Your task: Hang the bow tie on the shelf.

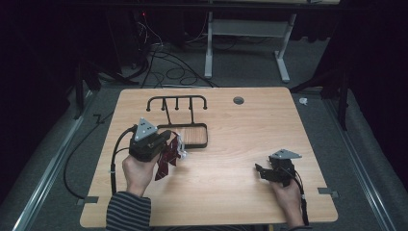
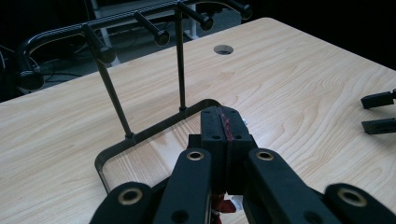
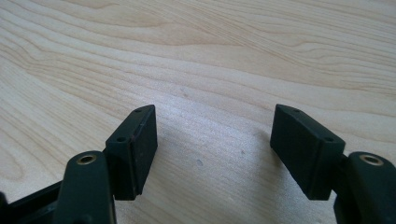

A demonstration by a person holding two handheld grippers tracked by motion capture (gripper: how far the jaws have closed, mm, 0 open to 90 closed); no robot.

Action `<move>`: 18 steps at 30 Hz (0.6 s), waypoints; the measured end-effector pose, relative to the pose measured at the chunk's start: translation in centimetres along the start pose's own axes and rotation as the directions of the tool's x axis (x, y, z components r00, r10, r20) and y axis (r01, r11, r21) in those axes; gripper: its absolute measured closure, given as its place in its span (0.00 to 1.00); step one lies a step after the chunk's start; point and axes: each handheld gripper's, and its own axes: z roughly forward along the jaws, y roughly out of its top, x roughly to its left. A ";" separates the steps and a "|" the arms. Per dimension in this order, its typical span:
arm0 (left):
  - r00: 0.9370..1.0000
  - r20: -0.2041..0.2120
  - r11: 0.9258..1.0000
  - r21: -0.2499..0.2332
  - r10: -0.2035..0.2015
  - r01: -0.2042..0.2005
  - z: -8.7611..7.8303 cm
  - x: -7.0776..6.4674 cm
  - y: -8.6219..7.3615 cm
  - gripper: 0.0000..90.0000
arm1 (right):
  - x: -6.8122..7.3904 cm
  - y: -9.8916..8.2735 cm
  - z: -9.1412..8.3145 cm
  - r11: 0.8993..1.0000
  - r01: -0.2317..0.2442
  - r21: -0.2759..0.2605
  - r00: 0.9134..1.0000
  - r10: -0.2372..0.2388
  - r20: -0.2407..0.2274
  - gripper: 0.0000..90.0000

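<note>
L gripper (image 1: 169, 139): sitting at table's left-middle, pointing toward the rack; jaws pressing together on a thin edge of the cloth. In L gripper view (image 2: 223, 122) a red strip is showing in the seam btwn the pads.
Cloth (image 1: 168, 159): dark red w/ white pattern, hanging from L jaws and drooping to the right of L hand, just above the table; lower end is dangling near the tabletop, can't tell if touching. Red bit also peeking out under the jaws in L gripper view (image 2: 223, 205).
L hand (image 1: 137, 173): wrapping the gripper body from behind; striped sleeve (image 1: 127, 211) coming in at bottom edge.
Rack (image 1: 178, 103): black, standing just ahead of L gripper; top bar w/ knobbed pegs, two thin posts rising from a rectangular base frame (image 1: 195, 136). In L gripper view the posts (image 2: 180, 65) are standing right in front of the jaw tips, frame lying just beyond them.
R gripper (image 1: 262, 172): resting low at table's right-front, well apart from cloth & rack; jaws standing wide apart, nothing btwn them. R gripper view (image 3: 212, 154): bare wood btwn the two pads.
R hand (image 1: 288, 195): holding gripper from behind, near table's front edge.
Table (image 1: 250, 125): light wood, round hole (image 1: 238, 100) near far edge.
</note>
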 end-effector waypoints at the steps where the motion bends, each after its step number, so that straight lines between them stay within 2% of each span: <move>1: 1.000 0.002 1.000 -0.001 -0.002 0.002 0.1 0.0 0.1 1.00 | 0.0 0.0 0.0 1.000 0.000 0.000 1.000 0.000 0.000 0.37; 10: 1.000 0.008 1.000 0.002 0.008 -0.008 0.5 0.0 1.1 1.00 | 0.0 0.0 0.0 1.000 0.000 0.000 1.000 0.000 0.000 0.37; 18: 1.000 0.005 1.000 -0.010 -0.016 0.016 0.9 0.3 1.7 1.00 | 0.0 0.0 0.0 1.000 -0.006 0.002 1.000 0.006 -0.002 0.37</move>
